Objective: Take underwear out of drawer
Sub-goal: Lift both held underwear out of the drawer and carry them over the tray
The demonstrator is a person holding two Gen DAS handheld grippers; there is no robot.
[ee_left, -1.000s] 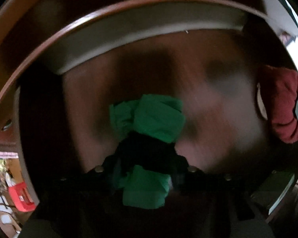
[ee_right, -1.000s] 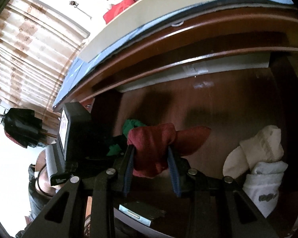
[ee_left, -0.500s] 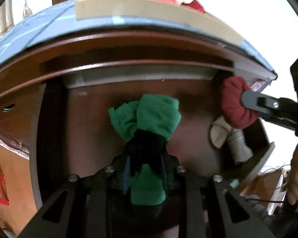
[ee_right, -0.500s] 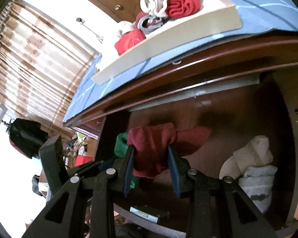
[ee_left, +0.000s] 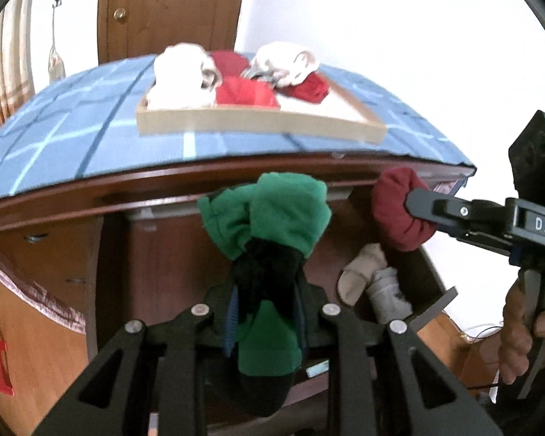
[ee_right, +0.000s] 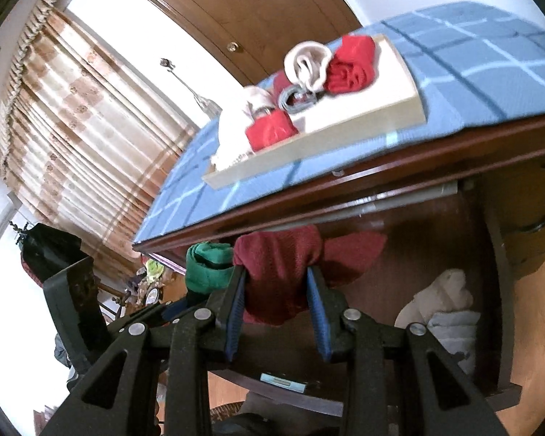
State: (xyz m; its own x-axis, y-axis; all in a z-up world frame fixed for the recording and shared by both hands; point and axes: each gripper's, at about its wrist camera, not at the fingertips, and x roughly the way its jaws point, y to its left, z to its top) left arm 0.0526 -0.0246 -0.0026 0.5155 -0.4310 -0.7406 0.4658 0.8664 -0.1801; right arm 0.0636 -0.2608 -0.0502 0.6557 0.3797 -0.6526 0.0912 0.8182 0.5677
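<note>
Left wrist: left gripper [ee_left: 265,312] clamped on green roll [ee_left: 272,214] — above the drawer [ee_left: 170,254]; maroon roll [ee_left: 399,214] at 3 o'clock.
Right wrist: right gripper [ee_right: 277,290] pinching the maroon roll [ee_right: 283,265] — tray [ee_right: 345,134] at 12 o'clock.

Bedroom: dresser [ee_right: 399,178], curtains [ee_right: 72,116]
</note>
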